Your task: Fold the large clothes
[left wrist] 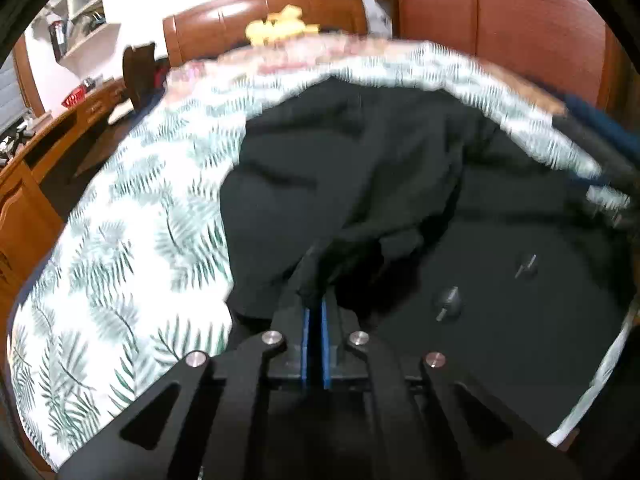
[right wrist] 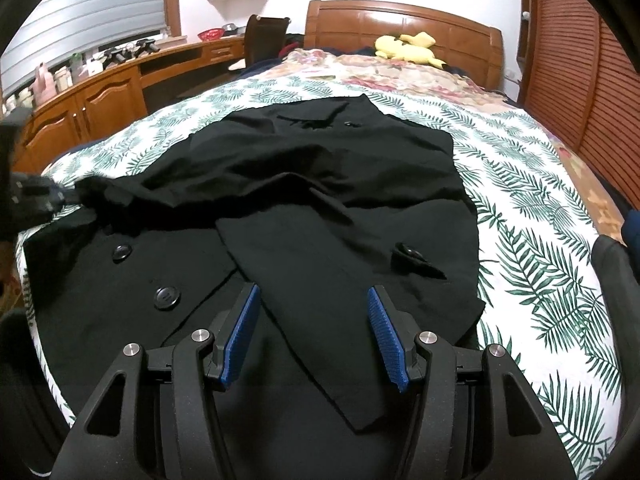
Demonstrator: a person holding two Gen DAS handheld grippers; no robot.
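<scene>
Black coat (right wrist: pixel 304 208) spread on the leaf-print bedspread (right wrist: pixel 540 248). Left gripper (left wrist: pixel 314 300) fingers closed, pinching a bunched fold of coat, probably a sleeve; view blurred. Right gripper (right wrist: pixel 312 300) fingers wide apart, empty, above the coat's lower front near two buttons (right wrist: pixel 166 297).

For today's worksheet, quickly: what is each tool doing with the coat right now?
Left tool: closed, pinching a fold of the black coat.
Right tool: open, holding nothing, above the coat.
</scene>
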